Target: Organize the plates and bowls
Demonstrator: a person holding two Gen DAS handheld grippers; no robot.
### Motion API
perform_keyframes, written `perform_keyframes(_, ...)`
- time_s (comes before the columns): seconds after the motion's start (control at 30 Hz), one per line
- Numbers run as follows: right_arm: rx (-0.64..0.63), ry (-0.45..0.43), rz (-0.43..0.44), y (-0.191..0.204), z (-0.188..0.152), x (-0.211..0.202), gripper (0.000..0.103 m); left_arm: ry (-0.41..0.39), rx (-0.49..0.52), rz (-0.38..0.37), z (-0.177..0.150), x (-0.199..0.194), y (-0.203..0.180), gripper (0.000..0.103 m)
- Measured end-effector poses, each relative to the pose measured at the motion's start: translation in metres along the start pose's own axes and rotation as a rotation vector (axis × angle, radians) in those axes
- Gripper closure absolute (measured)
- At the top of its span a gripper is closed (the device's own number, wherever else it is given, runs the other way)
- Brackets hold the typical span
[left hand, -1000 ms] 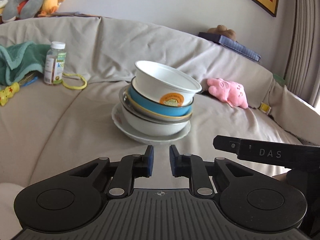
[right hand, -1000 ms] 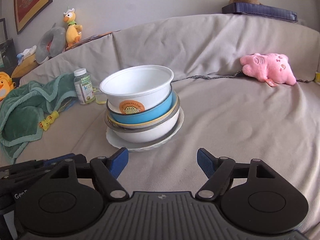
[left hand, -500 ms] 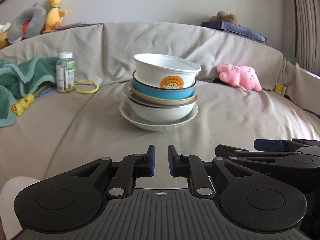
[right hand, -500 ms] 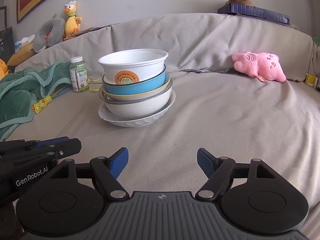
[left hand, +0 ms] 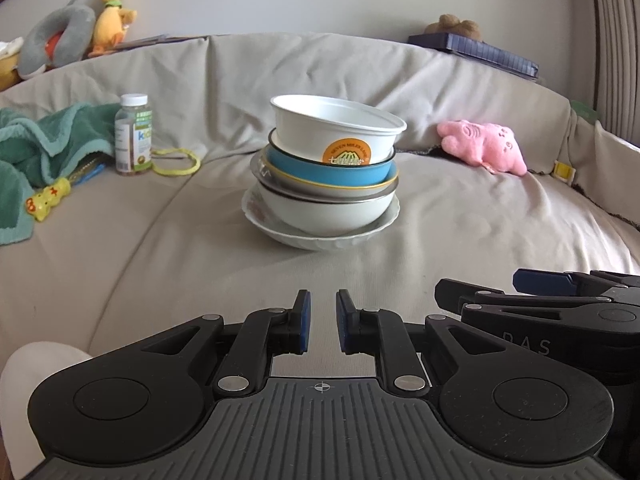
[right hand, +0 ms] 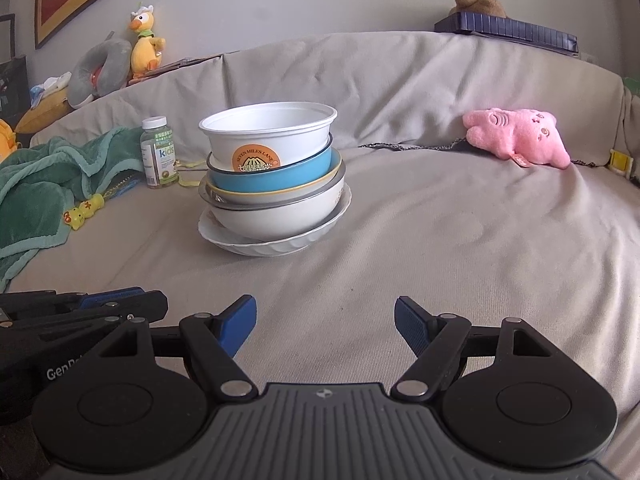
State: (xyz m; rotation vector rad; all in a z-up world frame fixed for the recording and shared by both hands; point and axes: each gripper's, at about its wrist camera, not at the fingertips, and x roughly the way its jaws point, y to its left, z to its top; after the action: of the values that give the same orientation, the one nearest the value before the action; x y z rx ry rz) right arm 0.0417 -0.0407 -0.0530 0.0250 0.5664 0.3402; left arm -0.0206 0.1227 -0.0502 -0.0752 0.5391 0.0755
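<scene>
On the beige sofa seat stands one stack: a white plate [left hand: 320,238] at the bottom, a white bowl [left hand: 320,212] on it, then a steel-rimmed bowl [left hand: 276,184], a blue bowl [left hand: 316,168] and, on top, a tilted white plastic bowl [left hand: 336,128] with an orange sticker. The right wrist view shows the same stack, from plate [right hand: 272,247] to top bowl [right hand: 272,136]. My left gripper [left hand: 322,320] is shut on nothing, well short of the stack. My right gripper [right hand: 324,314] is open and empty, beside the left one and equally far back.
A vitamin bottle [left hand: 133,136], a yellow ring [left hand: 176,162], a green blanket [left hand: 48,140] and a small yellow toy [left hand: 46,200] lie left of the stack. A pink plush [left hand: 484,148] lies to the right by the backrest. Bare cushion separates grippers and stack.
Over the first half second both grippers sank and levelled out, so the stack now shows more from the side. Since then nothing has moved, and the jaws stand as before.
</scene>
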Motion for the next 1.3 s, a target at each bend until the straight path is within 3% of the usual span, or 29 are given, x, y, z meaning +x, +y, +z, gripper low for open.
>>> perform_keyframes(1.3, -0.017, -0.010, -0.002, 0.0067, 0.0021, -0.0089, 0.024, -0.017, 0.003, -0.016, 0.0016, -0.0097, 0.0001, 0.087)
